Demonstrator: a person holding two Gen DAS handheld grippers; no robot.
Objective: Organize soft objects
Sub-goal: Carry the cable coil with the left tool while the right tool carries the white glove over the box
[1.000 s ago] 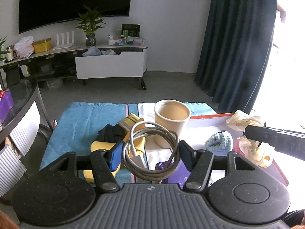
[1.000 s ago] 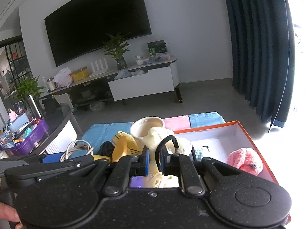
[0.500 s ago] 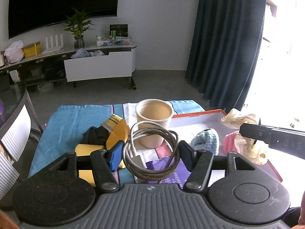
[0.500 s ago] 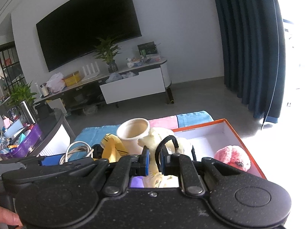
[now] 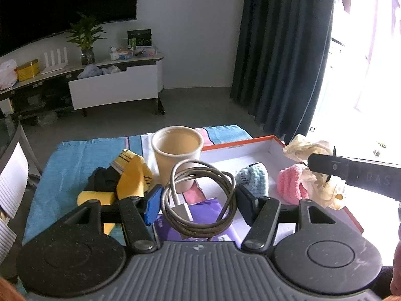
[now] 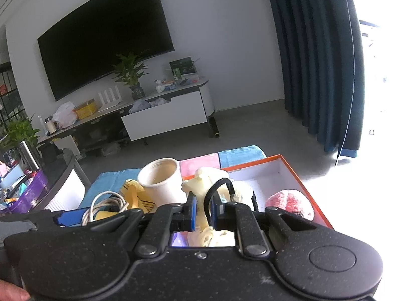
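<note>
My left gripper (image 5: 198, 202) is shut on a coiled grey cable (image 5: 200, 195) and holds it above the table. My right gripper (image 6: 202, 212) is shut on a cream soft toy (image 6: 208, 180) with a black loop; in the left wrist view the toy (image 5: 323, 188) hangs over the orange-rimmed white box (image 5: 240, 148). A pink fluffy sock (image 5: 290, 186) and a light blue knitted item (image 5: 253, 175) lie in the box. Yellow and black soft items (image 5: 125, 180) lie on the blue cloth (image 5: 70, 165).
A beige paper cup (image 5: 176, 155) stands upright between the soft pile and the box. A purple packet (image 5: 203, 220) lies under the cable. A grey chair (image 5: 12, 175) stands at the table's left. A TV stand (image 5: 100, 85) lies across the room.
Both grippers have shifted right along the table, each keeping its hold. The cream toy now hangs over the box near the pink sock.
</note>
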